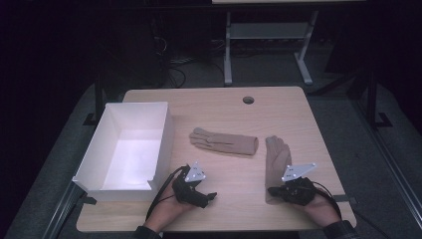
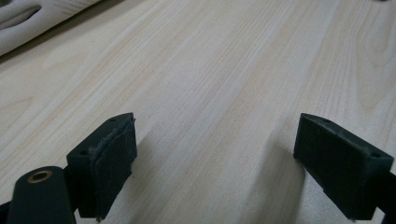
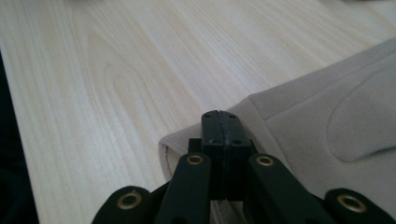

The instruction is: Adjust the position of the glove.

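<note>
- A wooden table (image 1: 219, 107) seen from above; a white open box (image 1: 130, 144) sits at nine o'clock, and two beige gloves lie near the middle.
- One glove (image 1: 224, 142) lies flat across the centre, fingers pointing towards the box; the second glove (image 1: 276, 162) lies at four o'clock, fingers pointing away from the person, its cuff nearest the table's front edge.
- The step in hand looks like picking up the second glove by its cuff, probably to carry it to the box; the lift has not begun, since the glove lies flat.
- The right gripper (image 1: 276, 191), at five o'clock, sits at that cuff; in the right gripper view its jaws are pressed fully together over the cuff's corner (image 3: 187, 140); whether fabric is pinched between the pads cannot be told.
- The left gripper (image 1: 209, 197), at seven o'clock just beside the box's near corner, has its jaws spread wide above bare wood; it holds and touches nothing.
- The next move calls for a secure pinch on the cuff, then a clean lift so the fabric does not slip free.
</note>
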`<state>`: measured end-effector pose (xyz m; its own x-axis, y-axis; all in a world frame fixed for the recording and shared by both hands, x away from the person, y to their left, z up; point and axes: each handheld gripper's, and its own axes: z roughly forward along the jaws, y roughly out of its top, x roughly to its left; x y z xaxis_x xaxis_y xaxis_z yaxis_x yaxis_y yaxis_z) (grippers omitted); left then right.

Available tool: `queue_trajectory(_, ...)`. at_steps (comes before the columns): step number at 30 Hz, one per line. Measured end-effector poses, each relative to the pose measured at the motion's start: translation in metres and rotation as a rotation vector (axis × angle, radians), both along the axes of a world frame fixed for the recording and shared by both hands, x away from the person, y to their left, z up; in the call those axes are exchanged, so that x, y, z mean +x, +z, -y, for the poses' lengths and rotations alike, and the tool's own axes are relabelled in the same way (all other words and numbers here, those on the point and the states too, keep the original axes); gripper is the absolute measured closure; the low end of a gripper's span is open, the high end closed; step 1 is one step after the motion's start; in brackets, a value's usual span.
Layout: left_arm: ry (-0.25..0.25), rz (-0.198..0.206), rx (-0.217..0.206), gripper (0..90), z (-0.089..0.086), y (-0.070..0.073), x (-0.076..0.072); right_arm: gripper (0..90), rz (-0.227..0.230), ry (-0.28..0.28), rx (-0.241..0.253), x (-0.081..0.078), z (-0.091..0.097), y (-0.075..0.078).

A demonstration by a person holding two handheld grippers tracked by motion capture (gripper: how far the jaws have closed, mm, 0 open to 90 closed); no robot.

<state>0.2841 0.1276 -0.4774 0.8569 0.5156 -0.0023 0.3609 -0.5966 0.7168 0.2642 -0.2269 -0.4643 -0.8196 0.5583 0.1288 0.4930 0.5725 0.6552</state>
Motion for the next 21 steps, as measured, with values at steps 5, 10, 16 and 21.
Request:
queue_trajectory(5, 0.0, 0.002, -0.001, 12.6, 0.0, 0.0, 0.0, 89.5, 0.023, -0.015, 0.013, 0.003, 0.003, 0.007)
queue_trajectory(10, 0.001, 0.002, -0.005, 12.6, 0.0, 0.0, 0.0, 90.0, 0.075, -0.105, 0.043, 0.029, 0.015, 0.017)
queue_trajectory(16, 0.001, 0.001, -0.005, 12.6, 0.0, 0.0, 0.0, 90.0, 0.069, -0.152, 0.034, 0.052, 0.021, 0.013)
queue_trajectory(21, 0.0, 0.001, -0.004, 12.6, 0.0, 0.0, 0.0, 90.0, 0.049, -0.173, 0.005, 0.061, 0.025, 0.006)
